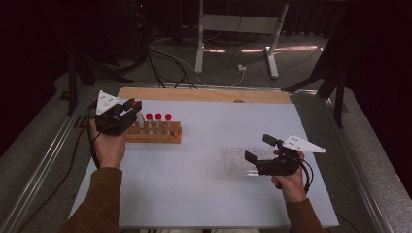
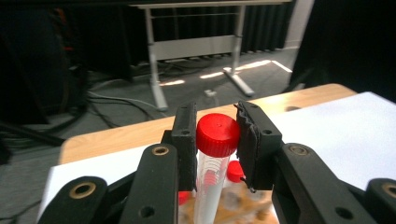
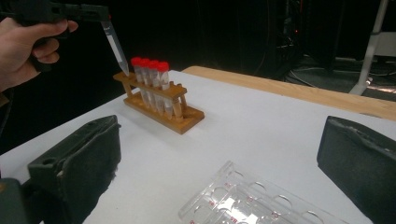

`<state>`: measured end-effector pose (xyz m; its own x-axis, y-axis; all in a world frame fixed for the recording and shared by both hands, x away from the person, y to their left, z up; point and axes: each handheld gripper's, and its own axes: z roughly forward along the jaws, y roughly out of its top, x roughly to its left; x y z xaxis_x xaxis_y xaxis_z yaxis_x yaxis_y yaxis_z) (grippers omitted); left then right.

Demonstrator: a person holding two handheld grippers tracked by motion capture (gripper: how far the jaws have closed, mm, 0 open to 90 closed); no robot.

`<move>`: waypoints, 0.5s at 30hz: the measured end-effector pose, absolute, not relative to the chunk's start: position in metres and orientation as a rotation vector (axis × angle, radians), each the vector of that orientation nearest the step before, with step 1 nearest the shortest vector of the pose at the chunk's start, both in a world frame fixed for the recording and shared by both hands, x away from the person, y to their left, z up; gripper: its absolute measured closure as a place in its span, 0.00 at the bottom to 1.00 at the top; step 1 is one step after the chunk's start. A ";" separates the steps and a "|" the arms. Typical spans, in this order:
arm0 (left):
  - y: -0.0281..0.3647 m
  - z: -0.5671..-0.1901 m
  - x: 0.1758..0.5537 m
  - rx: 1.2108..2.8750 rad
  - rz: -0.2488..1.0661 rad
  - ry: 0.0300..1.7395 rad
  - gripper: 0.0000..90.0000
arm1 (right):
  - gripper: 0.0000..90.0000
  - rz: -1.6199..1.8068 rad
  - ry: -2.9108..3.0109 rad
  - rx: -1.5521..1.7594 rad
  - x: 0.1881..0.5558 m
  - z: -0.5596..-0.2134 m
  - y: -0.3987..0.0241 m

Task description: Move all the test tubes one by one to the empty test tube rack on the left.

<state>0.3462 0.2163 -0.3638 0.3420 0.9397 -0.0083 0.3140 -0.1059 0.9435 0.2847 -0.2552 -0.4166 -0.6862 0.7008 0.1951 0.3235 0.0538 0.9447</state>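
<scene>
On clear rack: illegible red markings

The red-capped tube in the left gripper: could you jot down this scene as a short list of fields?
held thing: red-capped tube, clear, clamped at its cap
holder: left gripper, shut on it
tube position: lifted, tip just above the wooden rack
rack contents: three red-capped tubes standing upright
right gripper: jaws open, holding nothing
near right gripper: clear plastic rack lying on the white table
</scene>
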 end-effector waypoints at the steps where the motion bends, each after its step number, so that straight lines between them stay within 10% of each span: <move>1: 0.218 -0.364 0.347 1.626 0.813 1.153 0.79 | 0.00 1.670 2.021 1.034 0.285 -0.417 -0.256; 15: 0.231 -0.374 0.357 1.573 0.917 1.227 0.79 | 0.00 1.668 2.021 1.040 0.285 -0.417 -0.256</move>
